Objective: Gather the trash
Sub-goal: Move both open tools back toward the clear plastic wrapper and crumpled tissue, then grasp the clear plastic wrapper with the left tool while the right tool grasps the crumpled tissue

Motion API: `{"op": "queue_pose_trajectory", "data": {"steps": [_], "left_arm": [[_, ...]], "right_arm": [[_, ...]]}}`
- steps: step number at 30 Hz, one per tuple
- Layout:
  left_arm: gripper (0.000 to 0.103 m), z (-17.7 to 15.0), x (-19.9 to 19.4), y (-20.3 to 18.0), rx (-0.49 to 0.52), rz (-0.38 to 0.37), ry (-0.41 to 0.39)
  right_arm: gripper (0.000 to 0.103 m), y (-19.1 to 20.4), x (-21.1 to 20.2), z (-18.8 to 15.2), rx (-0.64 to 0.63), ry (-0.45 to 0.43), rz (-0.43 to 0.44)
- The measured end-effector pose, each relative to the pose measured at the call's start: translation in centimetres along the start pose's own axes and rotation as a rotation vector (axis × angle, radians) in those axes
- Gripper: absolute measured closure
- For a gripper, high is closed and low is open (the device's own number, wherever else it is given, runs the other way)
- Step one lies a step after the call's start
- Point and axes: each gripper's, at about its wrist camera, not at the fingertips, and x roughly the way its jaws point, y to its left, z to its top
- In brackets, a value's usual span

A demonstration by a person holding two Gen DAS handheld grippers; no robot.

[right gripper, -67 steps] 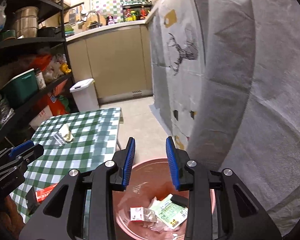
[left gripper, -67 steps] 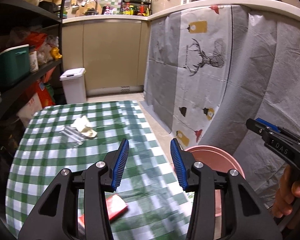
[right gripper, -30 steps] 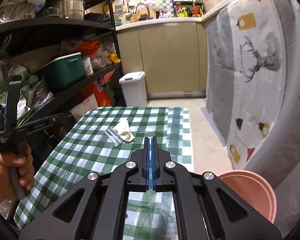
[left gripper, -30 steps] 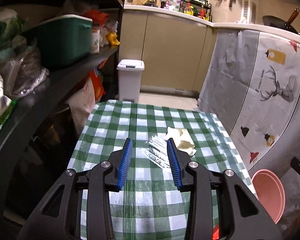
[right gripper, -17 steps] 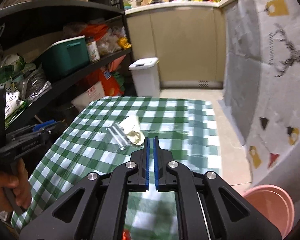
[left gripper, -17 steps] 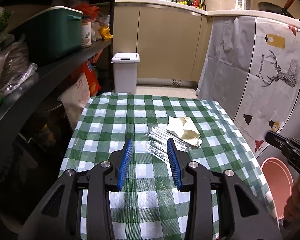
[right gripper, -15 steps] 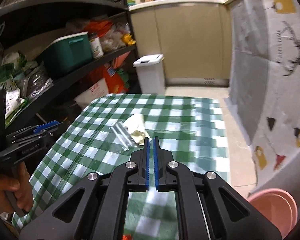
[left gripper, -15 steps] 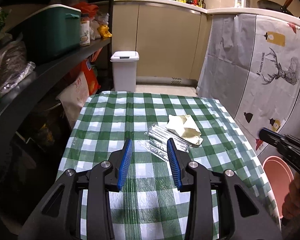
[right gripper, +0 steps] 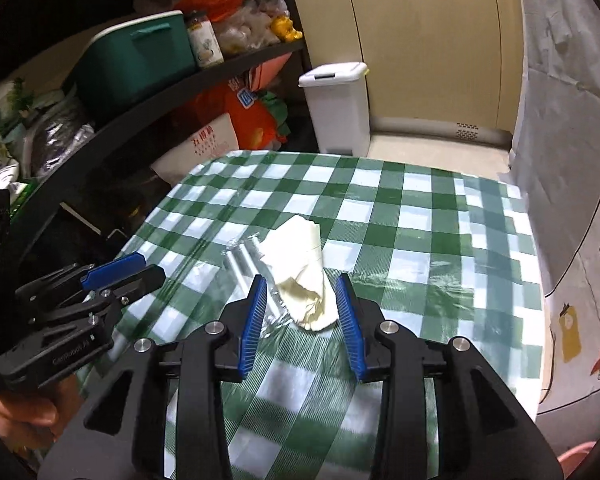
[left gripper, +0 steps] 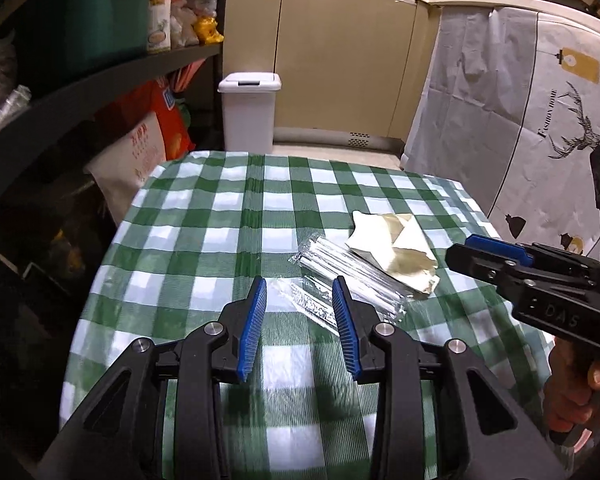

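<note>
Crumpled cream paper touching clear wrapper

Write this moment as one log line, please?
left hand-held gripper: open, framing clear plastic wrapper | right hand-held gripper: open, framing crumpled paper napkin | both on checkered tablecloth, ungrasped

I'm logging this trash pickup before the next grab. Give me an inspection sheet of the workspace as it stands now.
Surface: green checked tablecloth covers the table.
Job's things: crumpled paper napkin beside and touching a clear plastic wrapper.
Clutter: nothing seen on the cloth besides these.
Grippers: left hand-held gripper open, wrapper's near end between its fingers; right hand-held gripper open, napkin between its fingers.
Cables: nothing seen.
Surroundings: white lidded bin on the floor beyond the table; dark shelf with a green storage box; pink bucket rim at the lower right.
</note>
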Motion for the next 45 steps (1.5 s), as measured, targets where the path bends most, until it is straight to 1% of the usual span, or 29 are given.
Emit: {"op": "queue_pose_trajectory", "data": {"steps": [2, 4, 6, 7, 8, 9, 10, 11, 12, 13, 15, 18, 19, 20, 23, 26, 29, 31, 32, 33, 35, 36, 37, 39, 40, 42, 45], "left_arm": [[0.068, -0.1, 0.8, -0.1, 0.004, 0.002, 0.011], [0.067, -0.1, 1.5, 0.0, -0.005, -0.001, 0.025], [0.06, 0.0, 2.0, 0.1, -0.023, -0.003, 0.035], [0.055, 0.1, 2.1, 0.1, -0.028, -0.005, 0.035], [0.053, 0.1, 2.3, 0.0, -0.029, -0.008, 0.034], [0.053, 0.3, 2.5, -0.2, -0.028, -0.009, 0.036], [0.051, 0.4, 2.8, -0.2, -0.03, -0.008, 0.041], [0.048, 0.5, 3.1, -0.4, -0.036, -0.005, 0.05], [0.047, 0.5, 3.3, -0.5, -0.041, -0.006, 0.054], [0.044, 0.6, 3.6, -0.6, -0.044, -0.005, 0.059], [0.033, 0.7, 4.2, -1.0, -0.045, 0.008, 0.075], [0.031, 0.8, 5.1, -1.2, -0.061, 0.013, 0.105], [0.027, 0.8, 5.4, -1.2, -0.068, 0.022, 0.116], [0.025, 0.9, 5.8, -1.3, -0.08, 0.033, 0.132], [0.025, 0.9, 6.5, -1.4, -0.096, 0.04, 0.149], [0.025, 1.0, 7.5, -2.2, -0.076, 0.073, 0.188], [0.024, 1.0, 7.8, -2.8, -0.036, 0.097, 0.201], [0.029, 1.0, 7.6, -2.6, -0.04, 0.1, 0.199], [0.037, 0.9, 7.5, -2.6, -0.037, 0.115, 0.196], [0.041, 0.8, 7.4, -2.6, -0.027, 0.124, 0.193], [0.056, 0.8, 7.0, -2.6, -0.026, 0.111, 0.187], [0.061, 0.7, 6.9, -2.5, -0.027, 0.11, 0.184], [0.064, 0.7, 6.8, -2.4, -0.03, 0.109, 0.184], [0.081, 0.6, 6.5, -2.2, -0.035, 0.1, 0.181], [0.085, 0.5, 6.4, -2.2, -0.036, 0.099, 0.175], [0.096, 0.4, 5.7, -2.3, -0.033, 0.106, 0.161], [0.098, 0.6, 4.1, -2.4, -0.018, 0.104, 0.124]], "right_arm": [[0.065, 0.0, 1.2, 0.2, -0.001, 0.022, 0.006], [0.065, 0.3, 2.0, 0.6, -0.009, 0.032, -0.008], [0.066, 0.3, 2.6, 0.8, -0.003, 0.044, 0.007], [0.068, 0.4, 2.9, 0.8, -0.007, 0.05, 0.0], [0.069, 0.5, 3.3, 0.8, -0.015, 0.059, -0.012], [0.074, 0.5, 3.4, 0.7, -0.014, 0.062, -0.01], [0.081, 0.4, 3.6, 0.6, -0.009, 0.064, -0.008], [0.085, 0.2, 3.7, 0.5, 0.002, 0.066, -0.014], [0.094, 0.1, 3.8, 0.5, 0.004, 0.068, -0.018], [0.099, 0.1, 3.7, 0.4, 0.005, 0.067, -0.021], [0.101, 0.0, 3.4, 0.3, -0.007, 0.055, -0.035], [0.101, -0.5, 2.6, 0.3, -0.003, 0.034, -0.065], [0.101, -0.8, 2.2, 0.4, 0.007, 0.026, -0.08], [0.101, -1.1, 1.9, 0.4, 0.014, 0.02, -0.091], [0.101, -2.0, 1.1, 0.5, 0.026, 0.009, -0.11], [0.101, -2.7, 0.5, 0.1, 0.034, 0.009, -0.117], [0.101, -3.1, 0.3, -0.2, 0.037, 0.017, -0.116], [0.101, -3.3, 0.2, -0.5, 0.035, 0.022, -0.123], [0.101, -3.3, 0.1, -0.6, 0.036, 0.025, -0.124], [0.101, -3.3, 0.0, -0.7, 0.036, 0.024, -0.126], [0.101, -3.3, -0.4, -0.8, 0.038, 0.021, -0.132], [0.101, -3.3, -0.7, -0.8, 0.038, 0.018, -0.134], [0.101, -3.3, -1.0, -0.8, 0.038, 0.014, -0.137], [0.101, -3.0, -1.7, -0.8, 0.033, 0.009, -0.142], [0.101, -2.9, -2.1, -0.8, 0.03, 0.005, -0.144], [0.101, -2.5, -3.1, -0.8, 0.022, -0.005, -0.149], [0.101, -1.8, -4.9, -0.9, 0.01, -0.024, -0.157]]}}
